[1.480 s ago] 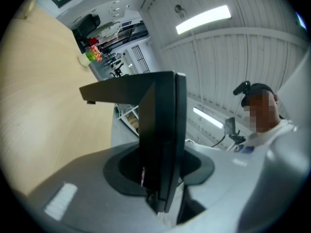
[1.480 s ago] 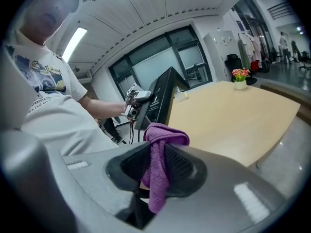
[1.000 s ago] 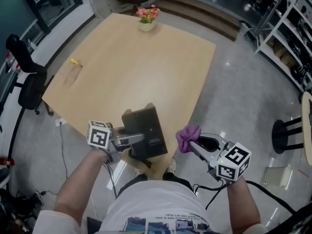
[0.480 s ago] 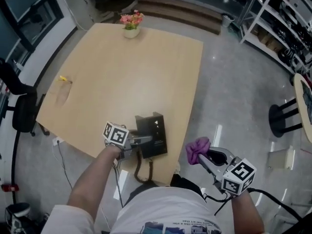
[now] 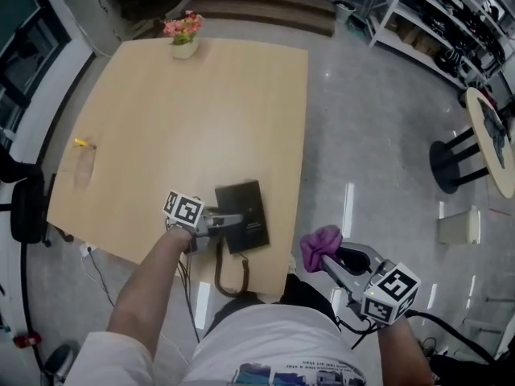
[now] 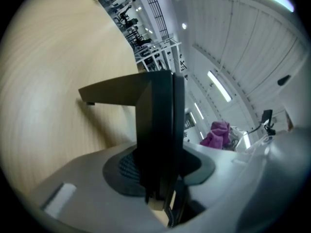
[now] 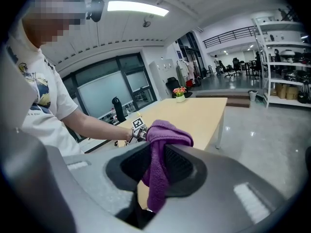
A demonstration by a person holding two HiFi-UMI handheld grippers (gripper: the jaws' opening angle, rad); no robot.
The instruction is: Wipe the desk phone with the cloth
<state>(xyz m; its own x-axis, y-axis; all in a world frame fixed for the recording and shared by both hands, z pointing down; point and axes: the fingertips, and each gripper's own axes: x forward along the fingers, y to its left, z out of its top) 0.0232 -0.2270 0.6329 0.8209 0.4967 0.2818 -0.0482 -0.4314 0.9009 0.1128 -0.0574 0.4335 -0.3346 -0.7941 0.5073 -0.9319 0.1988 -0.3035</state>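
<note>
The worktop (image 5: 185, 111) was a pale wood-grain rectangle standing on a glossy grey floor (image 5: 378, 135) in a large open room. Dark glazed windows (image 5: 20, 30) ran along the left side. Metal shelving (image 5: 451, 22) lined the far right.

Count on the worktop: one desk phone (image 5: 243, 215), one flower pot (image 5: 183, 37) and one small yellow item (image 5: 80, 144). There were also two grippers and one cloth (image 5: 319, 246).

The desk phone, dark and flat-topped, sat at the near edge of the worktop and appeared to rest on it. The left gripper (image 5: 233, 219) was clamped on the phone's left side. Its own view showed the phone's dark edge filling the space between the jaws. One cord (image 5: 221, 268) hung from the phone over the near edge toward the floor.

The right gripper (image 5: 330, 256) was clamped on the purple cloth, which bunched above its jaws. It was held off the worktop, over the floor beside the near right corner and apart from the phone.

The flower pot stood at the far edge, well apart from the phone. The yellow item lay near the left edge. One dark chair (image 5: 24, 207) stood beside the worktop's left side. One round table (image 5: 491, 135) on a dark pedestal stood well apart at the right.

Nothing lay between the cloth and the phone. The rest of the worktop surface carried no other articles.
</note>
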